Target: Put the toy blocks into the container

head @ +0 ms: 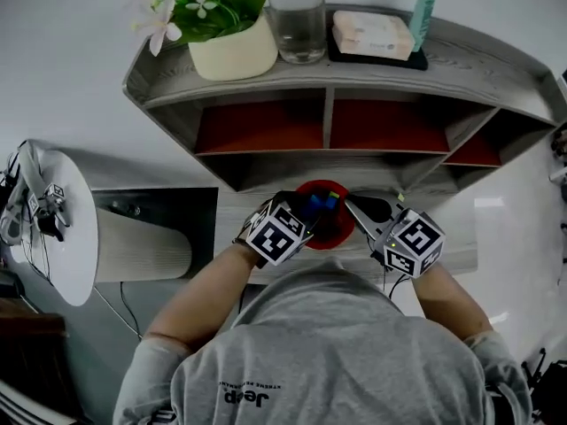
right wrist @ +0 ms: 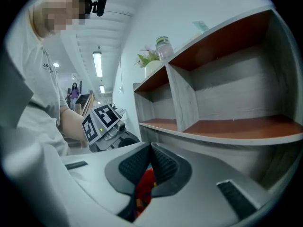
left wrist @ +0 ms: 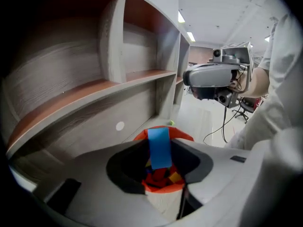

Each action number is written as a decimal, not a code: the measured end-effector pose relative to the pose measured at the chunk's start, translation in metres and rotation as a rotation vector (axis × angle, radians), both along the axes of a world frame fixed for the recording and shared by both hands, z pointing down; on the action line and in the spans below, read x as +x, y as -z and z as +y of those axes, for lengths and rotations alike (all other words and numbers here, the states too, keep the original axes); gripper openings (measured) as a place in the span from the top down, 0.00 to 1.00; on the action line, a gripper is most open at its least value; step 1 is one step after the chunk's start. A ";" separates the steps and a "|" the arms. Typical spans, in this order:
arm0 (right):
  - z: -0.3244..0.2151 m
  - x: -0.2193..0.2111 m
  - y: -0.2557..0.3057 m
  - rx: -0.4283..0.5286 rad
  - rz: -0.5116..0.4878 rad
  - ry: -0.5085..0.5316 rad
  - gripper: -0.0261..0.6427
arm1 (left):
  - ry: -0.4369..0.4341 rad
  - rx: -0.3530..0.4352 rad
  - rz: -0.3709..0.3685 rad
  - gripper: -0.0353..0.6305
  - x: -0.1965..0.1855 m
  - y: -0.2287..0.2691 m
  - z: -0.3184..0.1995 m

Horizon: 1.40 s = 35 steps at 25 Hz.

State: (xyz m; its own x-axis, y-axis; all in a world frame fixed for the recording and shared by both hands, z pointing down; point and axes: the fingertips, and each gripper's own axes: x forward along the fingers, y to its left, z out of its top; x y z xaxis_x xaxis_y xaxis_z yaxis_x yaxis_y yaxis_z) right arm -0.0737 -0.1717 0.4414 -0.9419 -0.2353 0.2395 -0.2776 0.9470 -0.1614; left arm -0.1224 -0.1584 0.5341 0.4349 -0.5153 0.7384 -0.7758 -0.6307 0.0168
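A red container [head: 342, 232] sits on the grey desk surface under the shelf unit. In the left gripper view several coloured blocks [left wrist: 161, 175] lie inside it. My left gripper [head: 310, 209] hangs just over the container, shut on a blue block [left wrist: 159, 148] that stands upright between the pads. My right gripper [head: 349, 201] is to the right of the container, pointing toward it. Its jaws meet with nothing between them [right wrist: 150, 148]. The red container [right wrist: 146, 189] shows behind and below them.
A grey shelf unit [head: 328, 122] with red-backed compartments rises right behind the container. On its top stand a flower pot [head: 235, 53], a glass jar [head: 297, 20] and a flat box [head: 372, 34]. A white round object [head: 66, 228] stands at left.
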 end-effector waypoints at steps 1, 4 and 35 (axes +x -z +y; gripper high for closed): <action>0.001 -0.003 0.001 0.003 0.003 0.003 0.95 | -0.005 0.012 0.012 0.62 0.001 0.002 0.000; 0.002 -0.002 0.004 0.008 0.004 -0.005 0.95 | -0.022 0.038 0.029 0.57 0.002 0.007 -0.002; -0.010 0.089 -0.291 -0.055 0.503 0.055 0.61 | 0.345 0.181 0.292 0.94 0.045 0.002 0.044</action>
